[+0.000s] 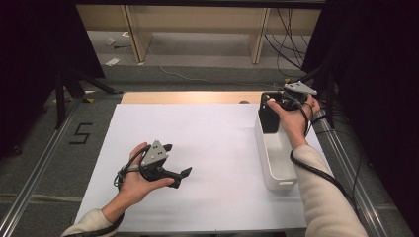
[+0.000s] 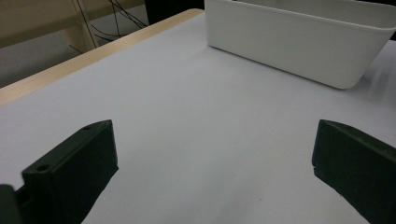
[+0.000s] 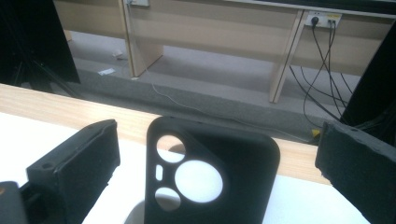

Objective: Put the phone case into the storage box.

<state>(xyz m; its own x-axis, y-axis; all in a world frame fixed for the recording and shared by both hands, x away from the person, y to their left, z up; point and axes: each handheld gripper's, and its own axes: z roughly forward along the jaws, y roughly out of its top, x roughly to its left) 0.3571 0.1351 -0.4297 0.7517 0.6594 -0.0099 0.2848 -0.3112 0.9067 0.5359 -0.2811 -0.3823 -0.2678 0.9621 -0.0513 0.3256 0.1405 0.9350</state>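
While my right gripper (image 3: 215, 168) hovers with jaws wide at the far end of the white bin (image 1: 276, 163), item one, a black phone case (image 3: 210, 177), stands upright in that bin between the jaws, long axis vertical. My left gripper (image 1: 179, 175), also wide and empty, rests well apart on the white table (image 1: 217, 148); nothing obstructs.

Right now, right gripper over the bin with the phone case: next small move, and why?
Probably draw the right gripper up and back from the black phone case. Its jaws stand wide apart on either side of the case without touching it, and the case stands upright at the far end of the white bin. The left gripper rests open over the table.
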